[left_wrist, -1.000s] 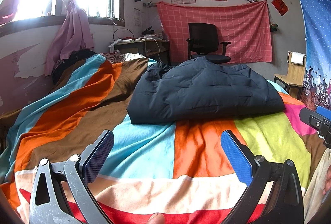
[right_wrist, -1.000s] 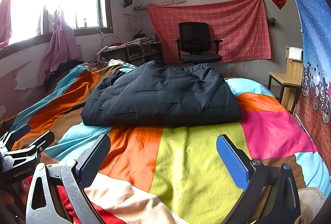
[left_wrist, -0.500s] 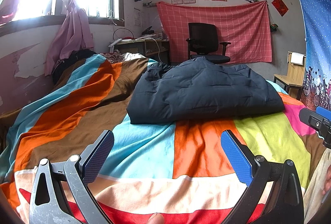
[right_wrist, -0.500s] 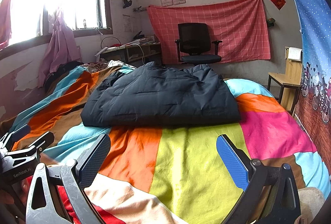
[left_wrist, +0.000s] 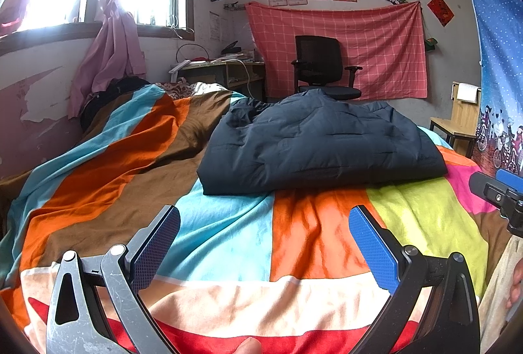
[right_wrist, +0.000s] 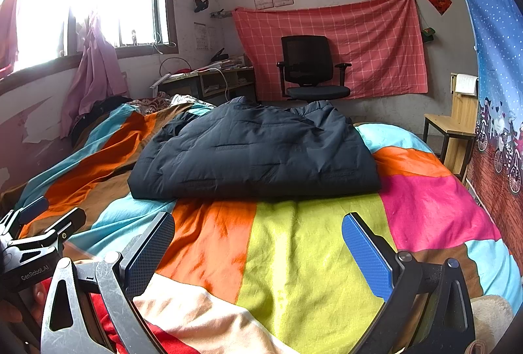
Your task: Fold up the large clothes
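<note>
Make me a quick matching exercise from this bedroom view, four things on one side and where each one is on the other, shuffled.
Things:
1. dark jacket
2. office chair
3. pink curtain
4. wooden chair

Places:
A. by the window, left
B. folded on the striped bedspread
C. right, beside the blue hanging
D. in front of the red checked cloth

Pairs: 1-B, 2-D, 3-A, 4-C
</note>
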Tool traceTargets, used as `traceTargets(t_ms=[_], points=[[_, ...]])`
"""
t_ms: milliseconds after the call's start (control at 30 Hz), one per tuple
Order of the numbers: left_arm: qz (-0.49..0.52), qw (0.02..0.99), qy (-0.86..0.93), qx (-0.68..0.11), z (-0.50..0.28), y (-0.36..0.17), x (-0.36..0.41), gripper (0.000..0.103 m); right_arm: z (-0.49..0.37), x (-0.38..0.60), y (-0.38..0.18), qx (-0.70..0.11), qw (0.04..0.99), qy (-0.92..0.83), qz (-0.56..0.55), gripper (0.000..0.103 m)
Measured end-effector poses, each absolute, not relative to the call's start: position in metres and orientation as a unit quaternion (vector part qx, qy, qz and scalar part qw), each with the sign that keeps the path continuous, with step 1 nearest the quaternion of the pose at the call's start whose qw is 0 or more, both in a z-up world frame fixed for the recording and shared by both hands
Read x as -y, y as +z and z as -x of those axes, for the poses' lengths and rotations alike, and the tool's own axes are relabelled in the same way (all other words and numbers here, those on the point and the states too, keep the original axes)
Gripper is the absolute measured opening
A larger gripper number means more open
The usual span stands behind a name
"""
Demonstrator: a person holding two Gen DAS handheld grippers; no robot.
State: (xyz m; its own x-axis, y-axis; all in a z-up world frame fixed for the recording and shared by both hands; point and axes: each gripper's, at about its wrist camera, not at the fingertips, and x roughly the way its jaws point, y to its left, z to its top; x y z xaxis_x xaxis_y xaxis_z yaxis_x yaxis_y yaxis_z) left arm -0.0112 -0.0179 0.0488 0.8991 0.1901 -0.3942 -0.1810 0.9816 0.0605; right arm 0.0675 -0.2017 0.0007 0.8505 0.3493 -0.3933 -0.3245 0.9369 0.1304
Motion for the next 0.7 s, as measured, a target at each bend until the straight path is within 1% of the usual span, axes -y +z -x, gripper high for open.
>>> traceTargets(t_ms=[700], points=[[-0.006, 0.974, 0.092, -0.206, 0.0090, 0.0421, 0.0179, 0.101, -0.0676, 0.2005, 0.0010, -0.211, 0.961, 0.175, -0.030, 0.103]])
